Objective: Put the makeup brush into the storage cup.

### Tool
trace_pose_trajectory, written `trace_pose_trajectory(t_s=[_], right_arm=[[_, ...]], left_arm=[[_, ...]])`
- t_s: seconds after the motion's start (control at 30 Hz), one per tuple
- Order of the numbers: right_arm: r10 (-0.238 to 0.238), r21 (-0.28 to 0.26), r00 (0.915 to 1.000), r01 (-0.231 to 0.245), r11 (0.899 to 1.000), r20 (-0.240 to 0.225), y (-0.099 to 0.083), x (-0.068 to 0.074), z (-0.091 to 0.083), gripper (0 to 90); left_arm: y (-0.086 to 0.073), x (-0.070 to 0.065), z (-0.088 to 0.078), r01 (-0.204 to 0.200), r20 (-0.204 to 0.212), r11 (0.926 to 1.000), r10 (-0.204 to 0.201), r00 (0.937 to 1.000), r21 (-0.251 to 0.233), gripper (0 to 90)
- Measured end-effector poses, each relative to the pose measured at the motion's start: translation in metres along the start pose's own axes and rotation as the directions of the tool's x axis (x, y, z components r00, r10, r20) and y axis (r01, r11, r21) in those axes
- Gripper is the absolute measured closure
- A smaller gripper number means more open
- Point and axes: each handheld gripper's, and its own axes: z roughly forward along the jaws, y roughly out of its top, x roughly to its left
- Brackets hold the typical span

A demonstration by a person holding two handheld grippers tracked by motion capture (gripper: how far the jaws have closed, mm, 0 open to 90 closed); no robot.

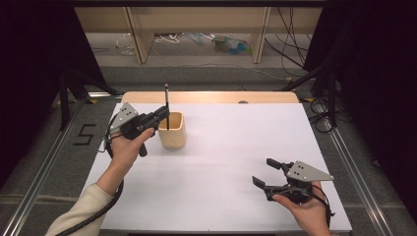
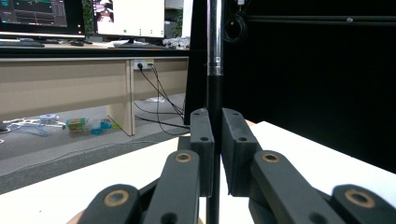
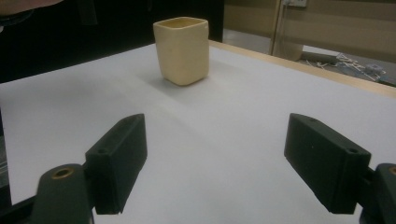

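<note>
Over the cream cup (image 1: 172, 130), your left tongs (image 1: 164, 112) pinch the upright pen (image 1: 167, 105); lower it straight in before releasing. The right tongs (image 1: 268, 172) rest spread on the tabletop (image 1: 226, 162).

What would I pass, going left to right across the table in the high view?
The left gripper shut on a thin black pen held upright → the cream cup just under it → a bare stretch of white table → the right gripper, jaws wide open.
</note>
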Motion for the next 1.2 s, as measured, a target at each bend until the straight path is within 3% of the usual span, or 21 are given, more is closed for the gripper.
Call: trace_pose_trajectory(t_s=[1.2], right_arm=[[0.002, -0.001, 1.0, -0.002, 1.0, -0.002, -0.0001, -0.0001, 0.0, 22.3]], left_arm=[[0.0009, 0.0057, 0.008, -0.004, -0.009, 1.0, 0.004, 1.0, 0.002, 83.6]])
